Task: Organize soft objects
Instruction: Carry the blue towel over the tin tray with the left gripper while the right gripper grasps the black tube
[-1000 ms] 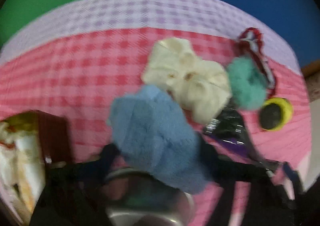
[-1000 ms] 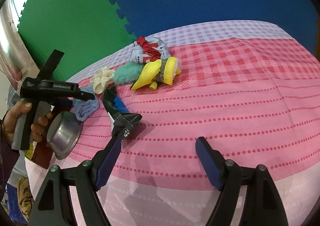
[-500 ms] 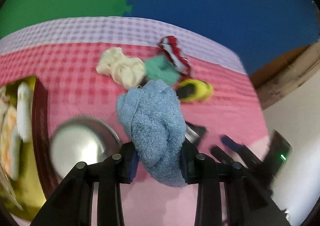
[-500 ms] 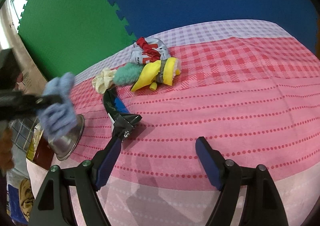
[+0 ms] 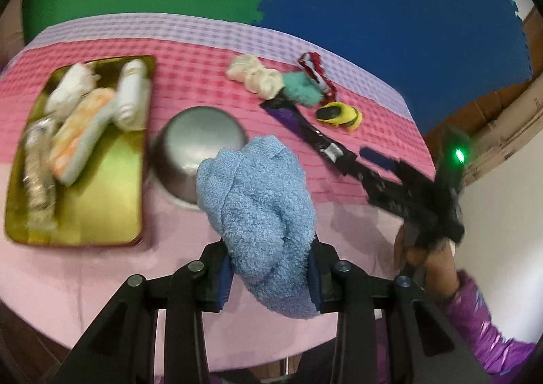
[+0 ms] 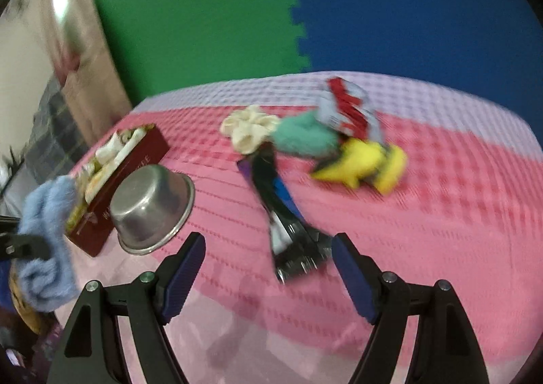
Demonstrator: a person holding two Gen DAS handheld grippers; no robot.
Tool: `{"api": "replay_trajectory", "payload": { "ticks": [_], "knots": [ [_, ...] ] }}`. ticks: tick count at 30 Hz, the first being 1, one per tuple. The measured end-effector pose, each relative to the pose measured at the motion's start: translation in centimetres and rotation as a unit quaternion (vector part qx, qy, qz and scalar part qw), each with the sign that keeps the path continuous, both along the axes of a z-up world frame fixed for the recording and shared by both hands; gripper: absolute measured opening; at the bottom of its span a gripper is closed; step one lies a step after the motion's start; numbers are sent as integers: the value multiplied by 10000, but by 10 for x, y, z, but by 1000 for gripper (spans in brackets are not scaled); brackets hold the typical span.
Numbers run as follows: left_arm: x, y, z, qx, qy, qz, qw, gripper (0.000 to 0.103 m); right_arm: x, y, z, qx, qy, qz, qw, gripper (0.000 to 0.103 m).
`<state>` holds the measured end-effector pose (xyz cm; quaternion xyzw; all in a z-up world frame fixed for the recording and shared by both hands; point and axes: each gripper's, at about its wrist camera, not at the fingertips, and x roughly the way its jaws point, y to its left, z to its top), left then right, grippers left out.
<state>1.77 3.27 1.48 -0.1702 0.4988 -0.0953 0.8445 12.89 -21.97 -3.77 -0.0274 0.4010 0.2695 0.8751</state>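
A rolled light-blue towel (image 5: 258,214) hangs above the pink cloth with my left gripper (image 5: 268,268) shut on its lower half; in the right wrist view the blue towel (image 6: 47,224) shows at the far left. Behind it lies a gold-lined tin (image 5: 112,187) with several rolled cloths inside. A cream scrunchie (image 5: 258,78), a teal fluffy piece (image 5: 300,90) and a yellow soft toy (image 5: 339,114) lie in a row at the back. My right gripper (image 6: 268,248) stands open and holds nothing, low over the cloth just short of a black packet (image 6: 281,211).
An upturned steel bowl (image 5: 193,146) sits between the tin and the towel. A red-and-white packet (image 6: 349,109) lies behind the teal piece. Green and blue foam mats form the back wall. A hand in a purple sleeve (image 5: 475,326) holds the right gripper.
My left gripper has closed on the blue towel, lifted it and drawn back, so the tin and bowl now show. The right gripper has rolled and shifted toward the black packet.
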Motion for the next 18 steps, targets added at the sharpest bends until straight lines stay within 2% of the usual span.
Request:
{"api": "replay_trajectory", "payload": {
  "ticks": [4, 6, 8, 11, 14, 18],
  "knots": [
    [-20, 20, 3, 52, -72, 204, 9998, 33, 29, 27, -6, -421, 222, 292, 9984, 77],
    [-29, 32, 4, 78, -76, 329, 9994, 33, 43, 40, -14, -738, 330, 340, 9961, 70],
    [-39, 44, 5, 74, -70, 478, 9988, 34, 54, 49, -24, -1011, 524, 376, 9928, 45],
    [-53, 62, 5, 101, -12, 721, 9973, 34, 62, 60, -34, -1423, 614, 351, 9873, 29],
    [-61, 77, 6, 223, 8, 885, 9958, 34, 54, 71, -31, -1690, 558, 487, 9828, 24],
    [-59, 91, 9, 440, -76, 1061, 9933, 35, 28, 67, -26, -1382, 497, 629, 9872, 23]
  ]
}}
